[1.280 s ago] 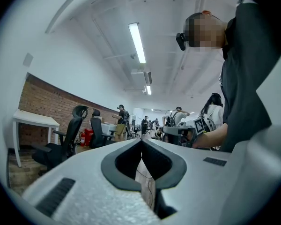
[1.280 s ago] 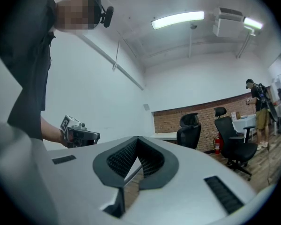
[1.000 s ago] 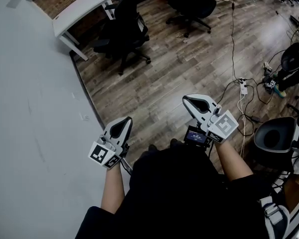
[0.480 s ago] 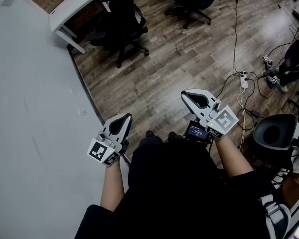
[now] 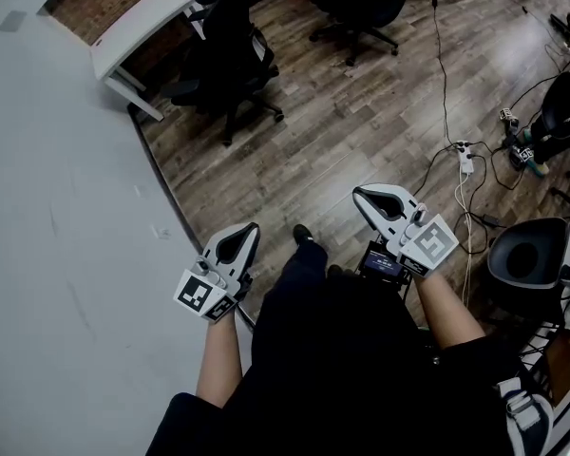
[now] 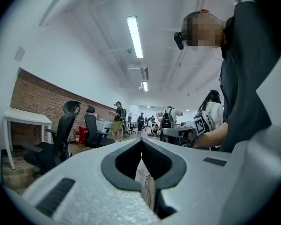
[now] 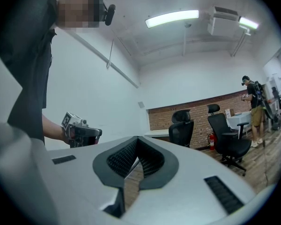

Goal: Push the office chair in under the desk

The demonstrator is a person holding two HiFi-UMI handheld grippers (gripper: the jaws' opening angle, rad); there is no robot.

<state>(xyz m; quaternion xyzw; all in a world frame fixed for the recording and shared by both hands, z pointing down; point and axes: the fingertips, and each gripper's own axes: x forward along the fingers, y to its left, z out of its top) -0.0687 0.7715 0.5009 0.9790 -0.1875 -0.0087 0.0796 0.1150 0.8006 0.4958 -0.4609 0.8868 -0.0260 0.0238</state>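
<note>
A black office chair [image 5: 223,50] stands on the wood floor, pulled out from the white desk [image 5: 138,22] against the brick wall at the top left. In the left gripper view the chair [image 6: 54,142] and desk [image 6: 25,118] lie far off at the left. In the right gripper view the same chair [image 7: 181,128] and desk [image 7: 154,133] sit in the distance. My left gripper [image 5: 254,226] and right gripper [image 5: 357,192] are held level at waist height, both shut and empty, far short of the chair.
A second black chair [image 5: 361,3] stands to the right of the first. A white wall [image 5: 57,255] runs along the left. Cables and a power strip [image 5: 464,164] lie on the floor at right, near a round black seat [image 5: 527,259]. People stand far off.
The person has stepped forward: a foot now shows between the grippers. Both grippers have drifted slightly ahead and stay shut. The chair and desk have not moved.
</note>
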